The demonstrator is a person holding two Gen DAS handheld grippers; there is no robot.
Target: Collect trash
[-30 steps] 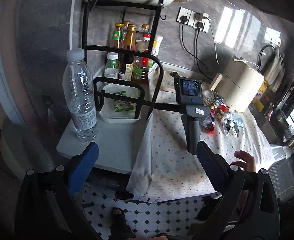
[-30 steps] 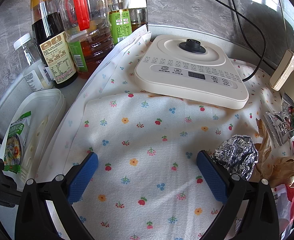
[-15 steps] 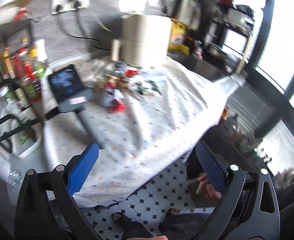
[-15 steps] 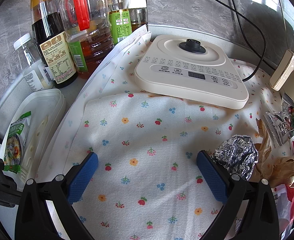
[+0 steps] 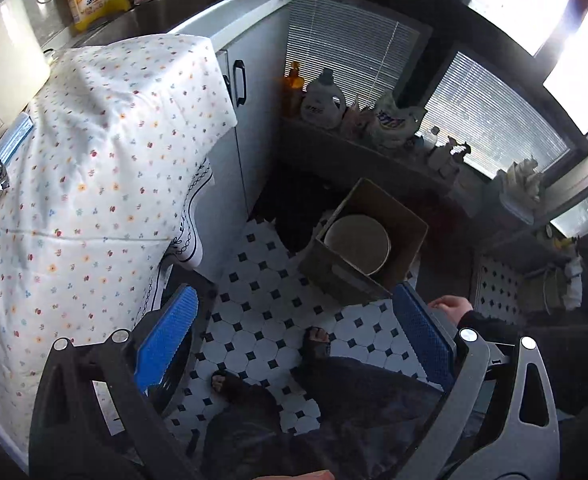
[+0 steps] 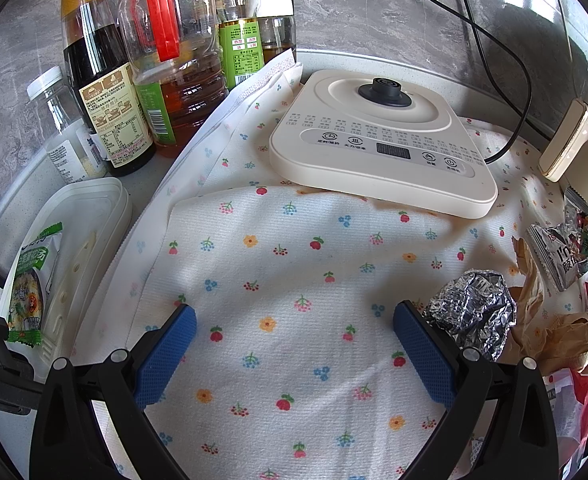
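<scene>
Two grippers are in view, both with jaws spread wide and nothing between them. The left gripper is held in the air beside the counter, tilted down toward the floor of white octagonal tiles with small black squares. To its left the flowered tablecloth drapes over the counter edge in soft folds. Between its blue, dimpled pads stand the person's feet in dark open-toed footwear. Beyond them sits an open brown cardboard box holding a round, pale bin. A hand in a dark sleeve shows just past the right pad.

The right gripper rests low over the same woven, flower-printed cloth, level with it. At far left a green snack packet lies in a white plastic tray, with glass and plastic condiment bottles behind. Ahead lies a smooth cream appliance base. The trash is at the right: a crumpled foil ball just beside the right pad, then creased brown paper and printed wrappers.
</scene>
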